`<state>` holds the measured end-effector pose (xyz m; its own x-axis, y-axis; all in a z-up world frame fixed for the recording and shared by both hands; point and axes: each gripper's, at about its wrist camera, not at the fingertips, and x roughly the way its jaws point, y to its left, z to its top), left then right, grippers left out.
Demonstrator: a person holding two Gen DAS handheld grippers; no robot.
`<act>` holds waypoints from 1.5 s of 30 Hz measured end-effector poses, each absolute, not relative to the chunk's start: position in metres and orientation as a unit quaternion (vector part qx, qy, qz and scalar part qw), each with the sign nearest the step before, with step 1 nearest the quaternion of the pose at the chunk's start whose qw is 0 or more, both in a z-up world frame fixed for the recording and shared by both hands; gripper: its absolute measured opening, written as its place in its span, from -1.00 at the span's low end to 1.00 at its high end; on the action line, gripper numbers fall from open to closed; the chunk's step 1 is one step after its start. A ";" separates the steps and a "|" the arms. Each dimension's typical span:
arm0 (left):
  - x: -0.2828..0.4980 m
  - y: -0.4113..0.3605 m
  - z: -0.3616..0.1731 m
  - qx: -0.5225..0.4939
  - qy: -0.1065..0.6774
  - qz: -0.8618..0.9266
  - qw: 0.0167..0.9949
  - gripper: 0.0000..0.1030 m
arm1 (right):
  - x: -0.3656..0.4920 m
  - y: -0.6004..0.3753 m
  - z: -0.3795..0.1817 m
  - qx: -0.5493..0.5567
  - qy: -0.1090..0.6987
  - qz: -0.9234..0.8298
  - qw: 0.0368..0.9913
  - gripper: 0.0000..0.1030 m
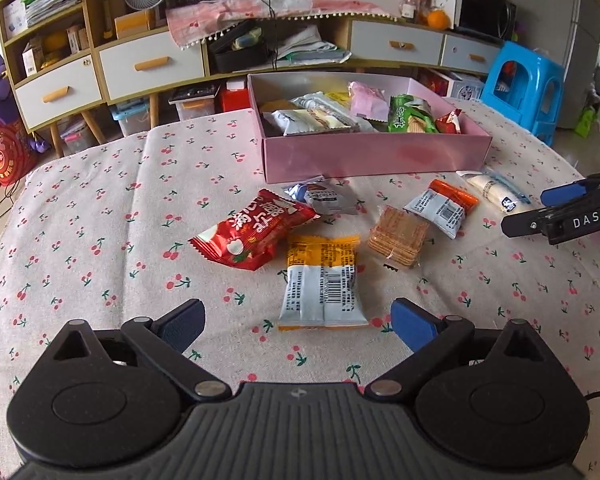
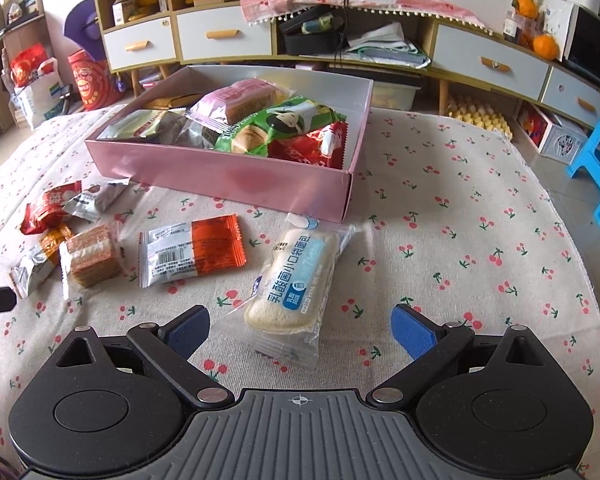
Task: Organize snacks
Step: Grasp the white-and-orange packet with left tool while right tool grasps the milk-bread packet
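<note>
A pale tablecloth (image 1: 100, 208) is showing a red cherry print with green stems, and the box (image 1: 376, 156) on it is showing pink walls. Near it, a packet (image 1: 322, 280) is showing orange and white, another packet (image 1: 256, 228) red, and the gripper pads (image 2: 414, 330) blue.

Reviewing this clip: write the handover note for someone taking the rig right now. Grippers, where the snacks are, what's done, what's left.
Left gripper: open, empty, lined up over the yellow-and-white packet.
Right gripper: open, empty, fingers either side of the near end of the white bread packet.
Pink box: already holds several snacks, including a green packet and a pink one.
On the tablecloth, outside the box: red packet, grey chocolate packet, clear cracker stack, orange-and-white packet, plus the two above.
Left: six packets to box.
</note>
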<state>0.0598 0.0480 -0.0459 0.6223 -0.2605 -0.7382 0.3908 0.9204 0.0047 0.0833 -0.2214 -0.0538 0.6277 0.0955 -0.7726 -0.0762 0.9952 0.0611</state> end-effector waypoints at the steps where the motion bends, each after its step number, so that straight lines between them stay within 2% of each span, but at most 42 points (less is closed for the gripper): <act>1: 0.062 0.045 -0.048 0.080 0.401 -0.179 0.895 0.88 | 0.086 -0.222 -0.055 0.018 0.432 0.047 0.900 0.91; 5: 0.074 0.043 -0.054 0.055 0.431 -0.159 0.887 0.71 | 0.099 -0.222 -0.063 0.027 0.445 0.031 0.894 0.91; 12: 0.076 0.045 -0.052 0.058 0.433 -0.153 0.886 0.53 | 0.111 -0.219 -0.067 0.020 0.436 0.012 0.899 0.95; 19: 0.082 0.049 -0.046 0.052 0.442 -0.137 0.885 0.01 | 0.118 -0.217 -0.066 0.024 0.449 0.003 0.893 1.00; 26: 0.083 0.055 -0.044 0.037 0.450 -0.127 0.883 -0.08 | 0.117 -0.211 -0.064 0.020 0.449 -0.013 0.893 0.95; 30: 0.084 0.059 -0.042 0.023 0.459 -0.122 0.880 -0.10 | 0.115 -0.208 -0.060 0.014 0.447 -0.001 0.894 0.71; 34: 0.086 0.063 -0.040 0.007 0.467 -0.120 0.876 -0.10 | 0.113 -0.203 -0.056 0.014 0.447 0.014 0.894 0.28; 39: 0.088 0.064 -0.038 -0.010 0.476 -0.117 0.872 -0.11 | 0.110 -0.199 -0.052 0.006 0.449 0.023 0.893 -0.15; 45: 0.083 0.063 -0.032 -0.022 0.484 -0.131 0.865 -0.11 | 0.112 -0.205 -0.049 0.026 0.468 0.011 0.883 -0.27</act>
